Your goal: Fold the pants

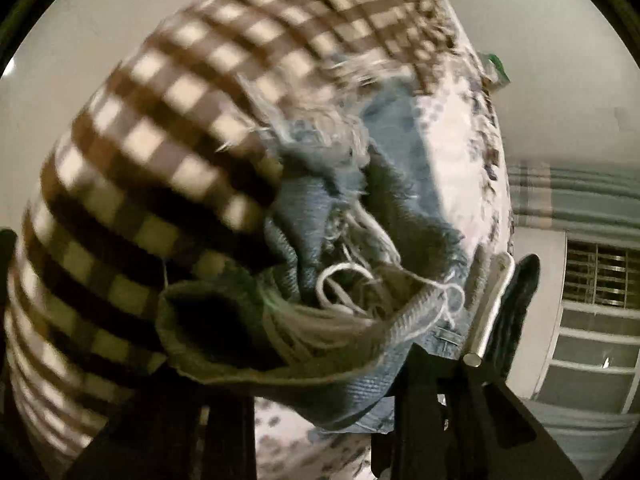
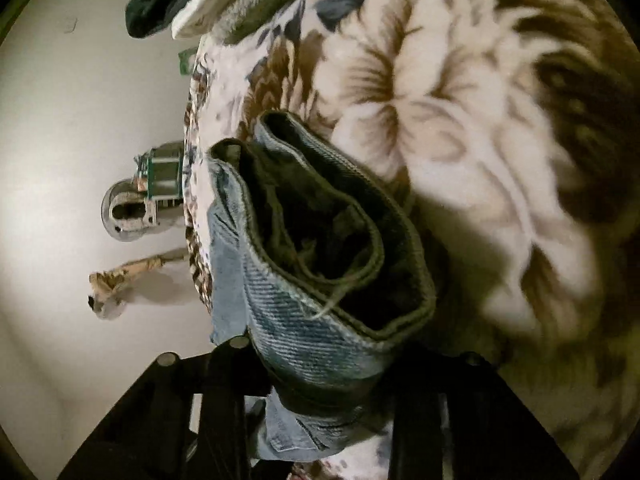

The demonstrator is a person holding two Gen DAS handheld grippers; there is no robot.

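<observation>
Left wrist view: bunched denim pants (image 1: 340, 240) fill the space ahead of the fingers; frayed threads trail across the gap. Checked blanket (image 1: 168, 128) rises just to the left — no room that side. Open air to the right, toward the window (image 1: 600, 300).

Right wrist view: folded waistband blocks the centre. Floral bedcover (image 2: 480, 140) bulks close on the right. Bare wall (image 2: 60, 140) lies left — open but for what looks like a metal fitting (image 2: 136, 196), blurred.
</observation>
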